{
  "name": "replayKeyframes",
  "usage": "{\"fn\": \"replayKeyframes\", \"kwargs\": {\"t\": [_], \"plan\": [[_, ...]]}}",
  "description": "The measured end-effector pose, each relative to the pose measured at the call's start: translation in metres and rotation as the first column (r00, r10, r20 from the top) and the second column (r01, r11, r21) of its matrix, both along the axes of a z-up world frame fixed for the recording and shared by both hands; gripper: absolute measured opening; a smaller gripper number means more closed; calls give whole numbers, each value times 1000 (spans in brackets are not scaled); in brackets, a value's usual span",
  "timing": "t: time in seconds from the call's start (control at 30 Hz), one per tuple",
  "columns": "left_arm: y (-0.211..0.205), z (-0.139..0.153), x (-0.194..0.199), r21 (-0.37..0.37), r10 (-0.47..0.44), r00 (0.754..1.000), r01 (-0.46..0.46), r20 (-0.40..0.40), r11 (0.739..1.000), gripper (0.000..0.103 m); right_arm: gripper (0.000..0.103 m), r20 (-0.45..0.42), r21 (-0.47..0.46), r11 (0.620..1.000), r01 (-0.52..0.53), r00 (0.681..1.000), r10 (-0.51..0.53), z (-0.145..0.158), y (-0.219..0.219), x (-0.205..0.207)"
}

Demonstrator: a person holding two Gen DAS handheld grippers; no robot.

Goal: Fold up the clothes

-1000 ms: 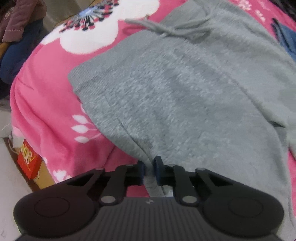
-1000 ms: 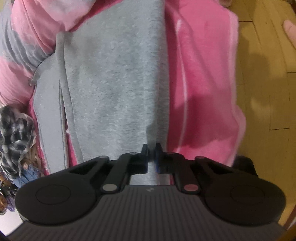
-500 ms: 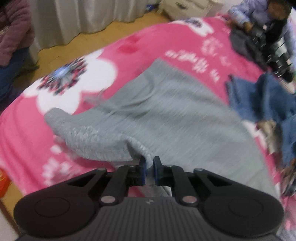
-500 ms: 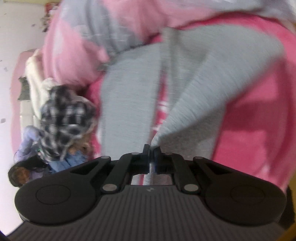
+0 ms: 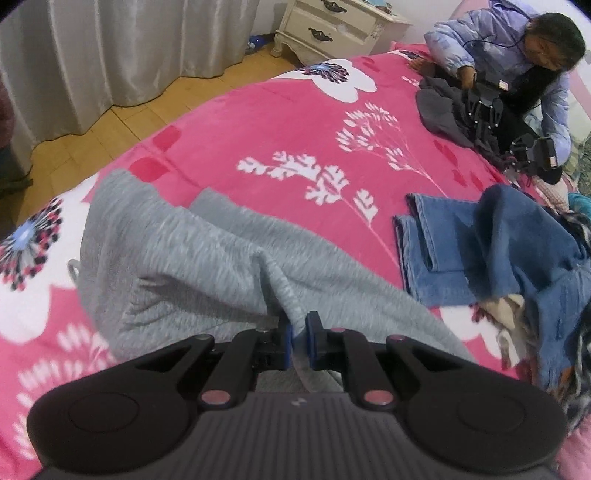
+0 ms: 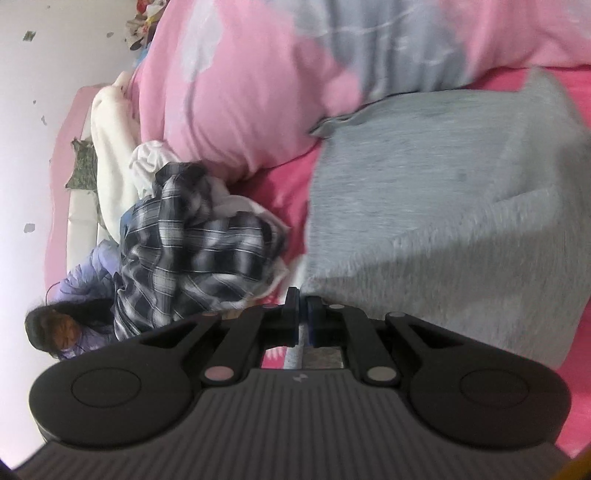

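Grey knit sweatpants (image 5: 207, 258) half-lifted off pink floral blanket (image 5: 280, 122), far end resting on it. Fabric looks soft, limp, fairly thick: sags between grips, no slip risk evident; edge or corner holds suit best. Left gripper (image 5: 300, 341) clamped on bunched edge; right gripper (image 6: 302, 319) pinching another edge. Blue jeans (image 5: 480, 240) nearby, plaid shirt (image 6: 195, 240) heaped beside.

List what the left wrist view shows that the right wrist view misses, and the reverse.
Only the left wrist view: folded blue jeans, a cream nightstand, grey curtains, wooden floor.
Only the right wrist view: a black-and-white plaid shirt, a pale pink duvet.
Both: the grey knit sweatpants, pinched by the left gripper and the right gripper, on the pink floral blanket.
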State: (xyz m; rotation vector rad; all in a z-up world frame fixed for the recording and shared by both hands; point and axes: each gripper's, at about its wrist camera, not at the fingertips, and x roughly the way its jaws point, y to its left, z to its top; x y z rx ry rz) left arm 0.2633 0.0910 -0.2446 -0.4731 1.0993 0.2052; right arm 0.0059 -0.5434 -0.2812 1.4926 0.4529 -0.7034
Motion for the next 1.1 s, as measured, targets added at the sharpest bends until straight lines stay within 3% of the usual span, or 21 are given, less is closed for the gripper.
{"fn": "replayKeyframes", "kwargs": {"t": [0.17, 0.27, 0.3, 0.37, 0.43, 0.5, 0.53, 0.6, 0.73, 0.8, 0.83, 0.93, 1.0, 1.03, 1.1], "plan": [[-6, -18, 37, 6, 1, 1000, -1, -14, 1000, 9, 3, -8, -8, 1000, -25, 1000, 25, -3, -12, 46], [-9, -43, 59, -5, -17, 999, 17, -44, 1000, 10, 3, -20, -14, 999, -45, 999, 45, -14, -19, 73], [-8, -57, 67, -28, -28, 997, 26, -71, 999, 15, 3, -25, -5, 998, -60, 998, 60, -22, -22, 83], [-1, -85, 79, -69, -16, 987, 5, -159, 998, 21, 9, -38, 14, 996, -89, 995, 90, -40, -28, 104], [7, -91, 83, -117, 14, 983, -35, -181, 993, 21, 27, -104, 115, 985, -127, 985, 139, -63, -35, 123], [9, -77, 85, -143, -8, 991, -11, -132, 990, 28, 28, -122, 177, 971, -163, 975, 186, -65, -35, 135], [10, -67, 85, -156, -25, 995, 11, -92, 988, 29, 31, -93, 163, 966, -200, 972, 217, -58, -33, 140], [17, -61, 87, -173, -6, 999, -3, -51, 985, 37, 44, -36, 131, 954, -269, 960, 276, -43, -29, 150], [39, -60, 93, -180, 99, 995, -103, -29, 978, 38, 60, 15, 48, 975, -218, 976, 217, -32, -35, 163], [50, -59, 96, -185, 151, 988, -152, -17, 971, 38, 62, -82, 46, 991, -126, 988, 129, -31, -33, 163], [59, -53, 84, -192, 165, 986, -162, -1, 968, 39, 62, -67, 7, 981, -195, 978, 195, -20, -20, 166], [81, -34, 45, -195, 179, 983, -170, 30, 966, 48, 62, -40, -114, 913, -392, 920, 390, 12, 22, 176], [90, -26, 11, -177, 150, 989, -145, 14, 973, 52, 62, -35, -197, 836, -511, 856, 515, 33, 50, 183], [95, -25, -6, -177, 135, 991, -134, -8, 975, 52, 62, -43, -247, 735, -632, 764, 643, 34, 88, 198], [101, -28, -36, -187, 112, 992, -120, -53, 975, 52, 62, -81, -337, 474, -813, 527, 846, 37, 163, 229]]}}
